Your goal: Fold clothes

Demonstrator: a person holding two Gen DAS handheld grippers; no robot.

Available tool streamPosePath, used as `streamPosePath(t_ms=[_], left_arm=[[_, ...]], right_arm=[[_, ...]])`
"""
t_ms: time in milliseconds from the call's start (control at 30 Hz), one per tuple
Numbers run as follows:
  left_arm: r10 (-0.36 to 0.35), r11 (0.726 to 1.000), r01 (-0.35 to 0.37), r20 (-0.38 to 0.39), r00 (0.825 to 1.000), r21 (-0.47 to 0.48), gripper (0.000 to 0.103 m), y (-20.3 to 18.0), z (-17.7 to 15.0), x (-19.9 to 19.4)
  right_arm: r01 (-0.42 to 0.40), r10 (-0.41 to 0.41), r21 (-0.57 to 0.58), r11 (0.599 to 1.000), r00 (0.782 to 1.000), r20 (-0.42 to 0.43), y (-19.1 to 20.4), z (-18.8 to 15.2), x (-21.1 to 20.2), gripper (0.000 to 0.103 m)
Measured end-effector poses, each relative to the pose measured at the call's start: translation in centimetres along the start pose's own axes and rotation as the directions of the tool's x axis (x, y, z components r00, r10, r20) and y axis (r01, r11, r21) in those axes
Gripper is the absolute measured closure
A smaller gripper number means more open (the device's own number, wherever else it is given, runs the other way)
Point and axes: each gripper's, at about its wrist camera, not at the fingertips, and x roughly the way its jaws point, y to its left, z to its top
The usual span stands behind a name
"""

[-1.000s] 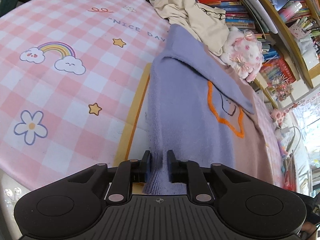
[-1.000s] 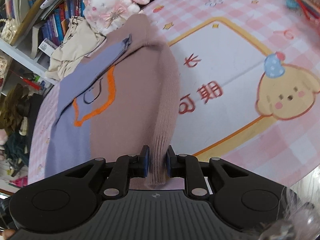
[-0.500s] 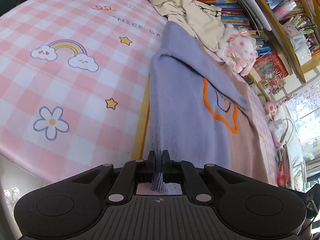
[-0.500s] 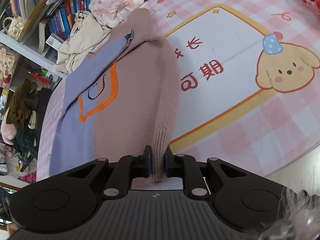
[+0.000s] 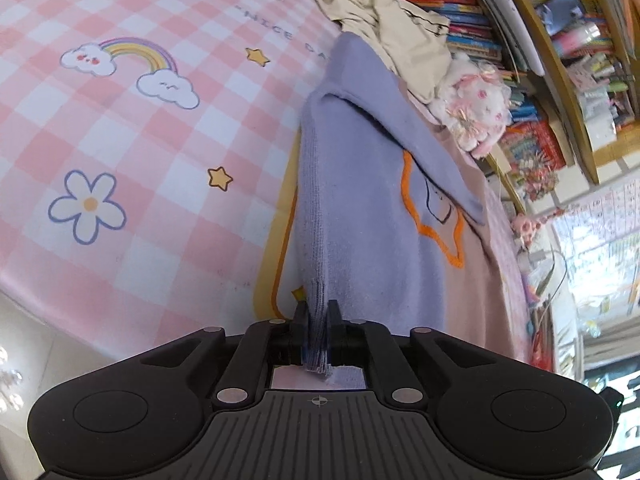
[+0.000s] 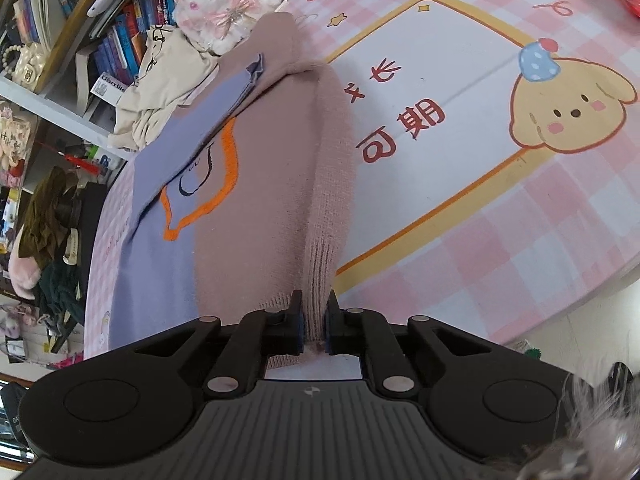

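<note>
A knit sweater lies on the table, its lilac half (image 5: 360, 208) to the left and its dusty pink half (image 6: 256, 208) to the right, with an orange star outline on the chest. My left gripper (image 5: 318, 320) is at the near lilac corner of the hem, jaws closing, and the ribbed edge is pinched between its pads. At the near pink corner, my right gripper (image 6: 314, 320) is closing too, its pads pressing the ribbed pink hem. Both corners rise off the table into the jaws.
The pink checked table cover (image 5: 140, 140) spreads left of the sweater and, with a dog print, to its right (image 6: 520, 240). A beige garment (image 5: 392, 28) and a white plush toy (image 5: 480, 108) lie beyond the collar, by a bookshelf (image 6: 120, 44).
Both grippers' jaws stood apart around the hem a second ago and now pinch it. The left gripper has shifted slightly, and the lilac corner stands up in a ridge.
</note>
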Motion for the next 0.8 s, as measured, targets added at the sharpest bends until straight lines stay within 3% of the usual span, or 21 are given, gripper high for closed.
streamPosePath(t_ms=[167,400,800], left_arm=[[0.008,0.999,-0.008,0.002,1.0,-0.041,0.099,0.4,-0.1,-1.0],[-0.071,0.993,0.068,-0.024,0.997,-0.098,0.099,1.7,-2.3,-3.9],[-0.133,0.968,0.111,-0.085,0.987,-0.227,0.099,5.1,-6.8,-6.6]], right_arm=[[-0.016,0.016,0.019,1.0,1.0,0.0,-0.2,-0.5,-0.9,0.094],[-0.031,0.031,0.005,1.0,0.999,-0.013,0.0,-2.7,-3.6,0.094],[-0.075,0.088,0.11,0.991,0.989,-0.116,-1.6,-6.7,-7.1,0.094]])
